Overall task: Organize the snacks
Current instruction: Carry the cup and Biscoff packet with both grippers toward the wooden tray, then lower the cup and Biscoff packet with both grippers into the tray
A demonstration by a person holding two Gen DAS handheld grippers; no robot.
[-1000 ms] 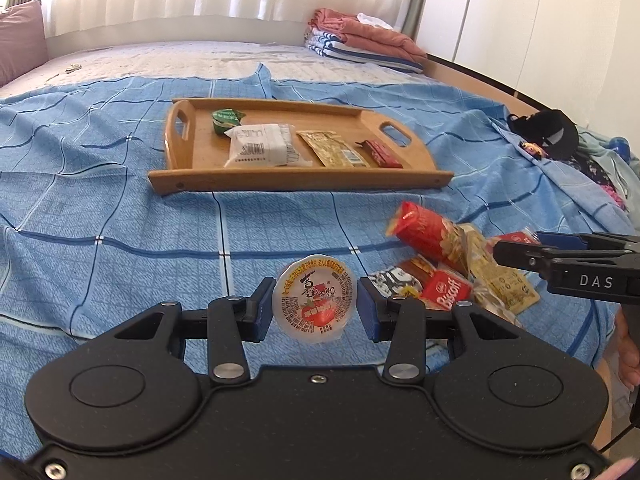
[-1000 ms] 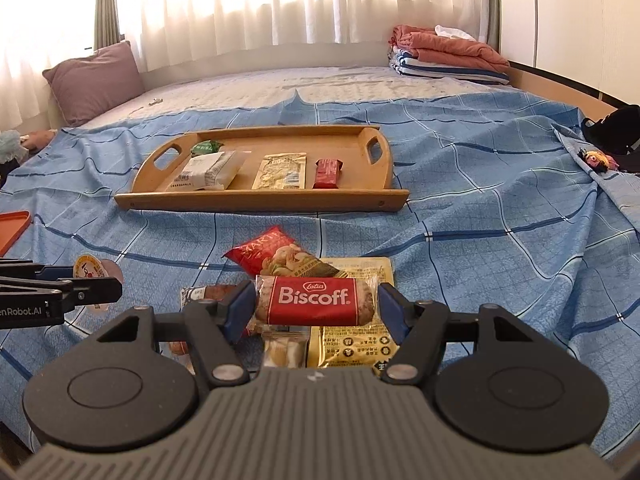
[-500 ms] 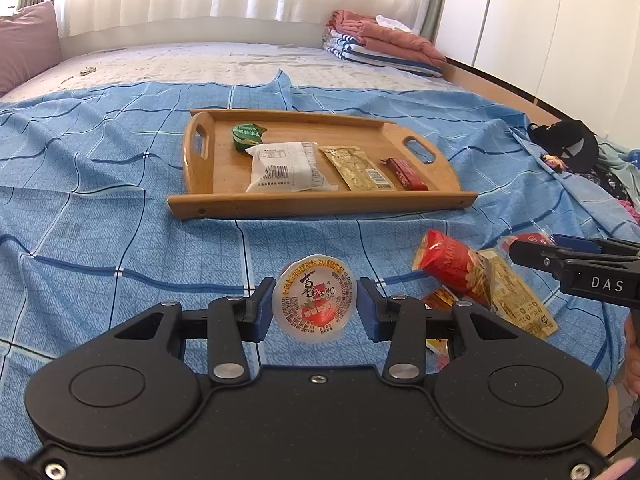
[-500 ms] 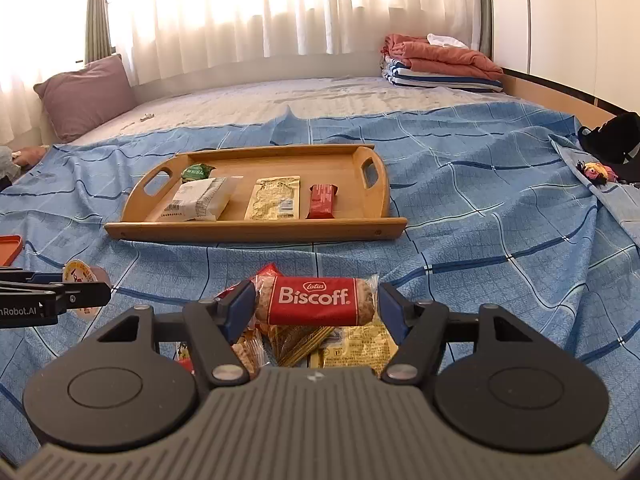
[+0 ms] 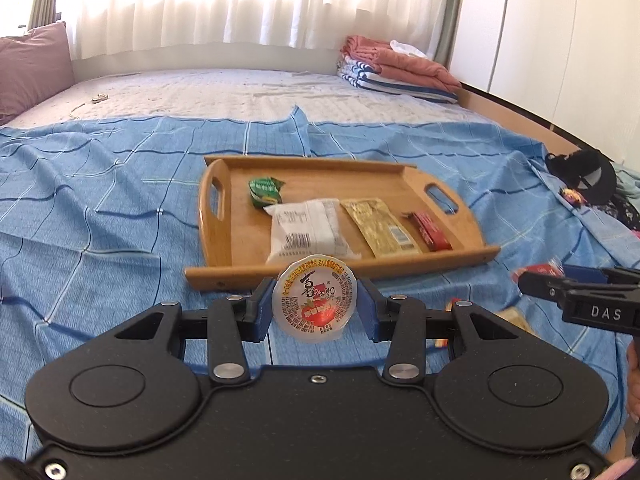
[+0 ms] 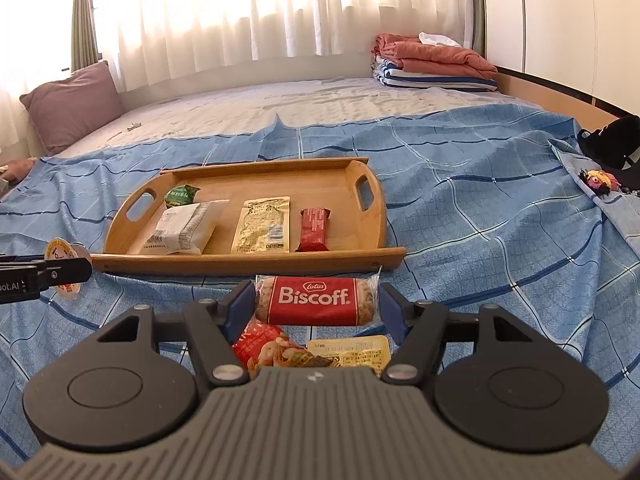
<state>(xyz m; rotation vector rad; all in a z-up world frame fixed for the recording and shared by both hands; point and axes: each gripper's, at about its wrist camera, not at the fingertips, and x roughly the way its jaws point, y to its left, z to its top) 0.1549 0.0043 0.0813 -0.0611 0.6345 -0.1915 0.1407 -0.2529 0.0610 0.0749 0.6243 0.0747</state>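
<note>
Just short of the tray point(image 5: 404, 270), both grippers carry a snack above the bed. The left gripper point(image 5: 314, 308) has its fingers closed on a jelly cup point(image 5: 313, 299), foil lid toward the camera; the right gripper point(image 6: 316, 306) pinches a Biscoff pack point(image 6: 316, 300) by its two ends.

The step in hand looks like carrying both to the tray. Four items already lie there in a rough row: a green packet point(image 6: 182, 195), a white pack point(image 6: 184, 228), a yellow sachet point(image 6: 264, 224) and a red bar point(image 6: 314, 229). To do it well, each load should clear the near rim before lowering. The bare wood right of the red bar suits the Biscoff; the cup would fit behind the row or at the left end. Set the cup down flat so it does not roll, and release only once it rests.

More snacks lie on the blue checked sheet point(image 6: 480, 240) below the right gripper, among them a red bag point(image 6: 264, 344). The sheet is wrinkled and soft, so the tray may tip if pressed. Beyond are curtains, a pillow point(image 6: 72, 104) and folded laundry point(image 6: 432, 62).
</note>
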